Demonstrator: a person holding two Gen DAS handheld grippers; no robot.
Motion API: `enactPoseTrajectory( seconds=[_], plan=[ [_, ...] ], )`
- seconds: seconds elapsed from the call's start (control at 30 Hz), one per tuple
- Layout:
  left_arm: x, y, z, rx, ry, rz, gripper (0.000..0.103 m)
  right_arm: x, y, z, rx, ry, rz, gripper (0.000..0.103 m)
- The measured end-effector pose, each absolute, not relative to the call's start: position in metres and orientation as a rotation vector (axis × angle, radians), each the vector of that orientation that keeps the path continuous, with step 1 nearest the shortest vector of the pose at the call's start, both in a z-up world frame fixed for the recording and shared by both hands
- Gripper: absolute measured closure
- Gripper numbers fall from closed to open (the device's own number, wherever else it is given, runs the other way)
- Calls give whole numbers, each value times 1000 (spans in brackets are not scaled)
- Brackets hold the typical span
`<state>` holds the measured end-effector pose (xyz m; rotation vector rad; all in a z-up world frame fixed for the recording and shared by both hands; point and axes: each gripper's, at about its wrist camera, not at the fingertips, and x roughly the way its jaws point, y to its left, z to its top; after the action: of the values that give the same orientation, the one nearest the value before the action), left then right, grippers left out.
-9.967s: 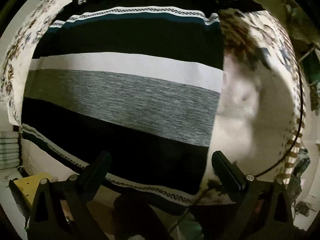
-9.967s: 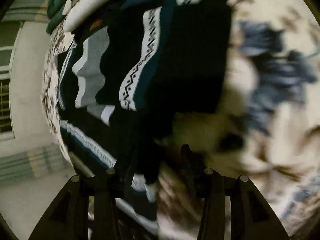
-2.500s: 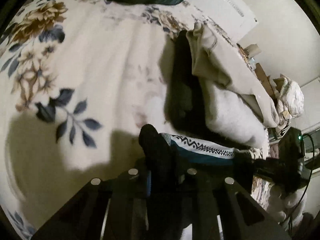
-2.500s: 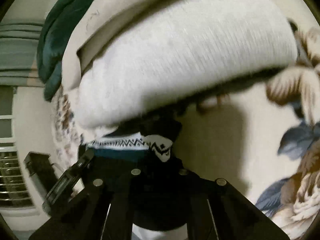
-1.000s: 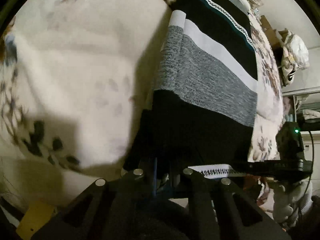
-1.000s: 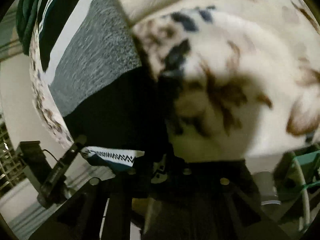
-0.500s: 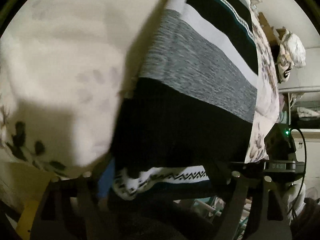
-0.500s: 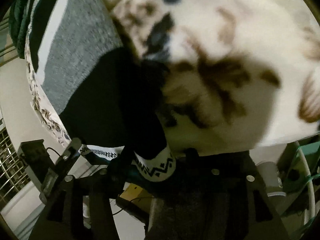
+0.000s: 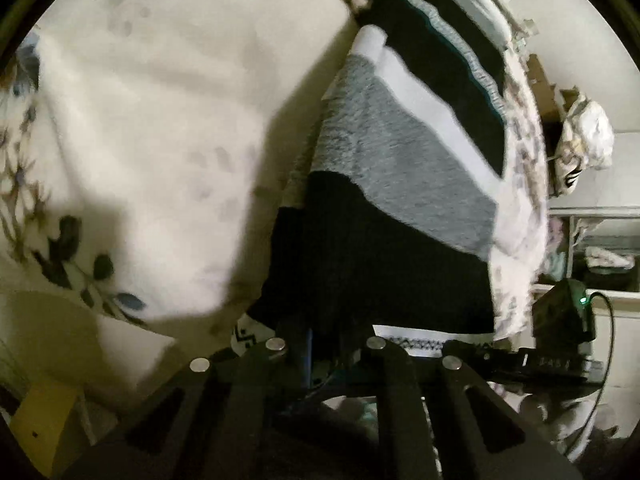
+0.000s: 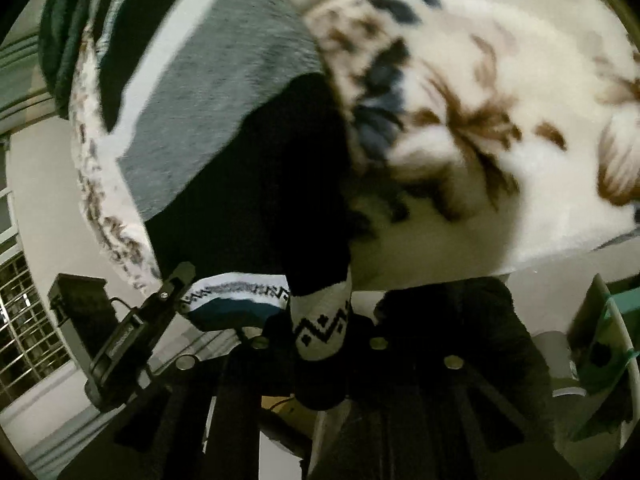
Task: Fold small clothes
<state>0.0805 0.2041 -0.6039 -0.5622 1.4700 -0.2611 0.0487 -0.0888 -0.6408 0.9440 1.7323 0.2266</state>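
Note:
A striped sweater (image 9: 400,184) in black, grey and white bands lies on a floral blanket (image 9: 160,120). Its near hem has a white zigzag trim. My left gripper (image 9: 324,336) is shut on the hem's left corner, black cloth bunched between the fingers. In the right wrist view the sweater (image 10: 224,92) runs up and to the left. My right gripper (image 10: 320,340) has its jaws closing, with the zigzag hem corner pressed between them. Each gripper shows in the other's view: the right one (image 9: 520,356) and the left one (image 10: 152,312), the hem stretched between them.
The blanket (image 10: 500,80) ends at the bed edge just under both grippers. A yellow object (image 9: 40,412) lies low on the left. A white bundle (image 9: 588,136) and shelves (image 9: 600,240) stand at the right. A dark green garment (image 10: 56,40) lies beyond the sweater.
Half a second ago both grippers stood open around the hem. Now both have closed on it again, and the hem corners are gathered between the fingers.

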Motion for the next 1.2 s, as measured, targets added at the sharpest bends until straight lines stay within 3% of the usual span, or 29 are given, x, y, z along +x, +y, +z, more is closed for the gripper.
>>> enactPoseTrajectory(
  seconds=[0.27,0.43,0.7,0.9,1.0,1.03,1.07,1.1,1.13,1.2],
  plan=[
    [96,214,-555,-770,1403,-287,96,70,-113,-583,1026,1604,337,88],
    [153,207,-512,-871,1284,-336,96,123,-135,-538,1096,1486,397,88],
    [303,202,-479,-856,1119,-403,96,285,-180,-483,1083,1301,377,89],
    [422,198,-490,-876,1140,-433,94,424,-217,-481,1088,1254,295,88],
    [463,202,-497,-905,1180,-414,68,481,-236,-496,1160,1261,256,83],
    [471,205,-497,-926,1163,-418,48,493,-240,-500,1179,1259,248,79],
    [478,210,-495,-954,1132,-421,38,503,-243,-503,1203,1247,239,70],
    [481,215,-493,-974,1107,-424,38,511,-249,-504,1217,1229,228,61],
    [484,219,-492,-986,1092,-428,37,512,-254,-503,1216,1213,228,43],
    [484,228,-490,-978,1076,-414,35,512,-263,-498,1188,1199,222,37]
  ],
)
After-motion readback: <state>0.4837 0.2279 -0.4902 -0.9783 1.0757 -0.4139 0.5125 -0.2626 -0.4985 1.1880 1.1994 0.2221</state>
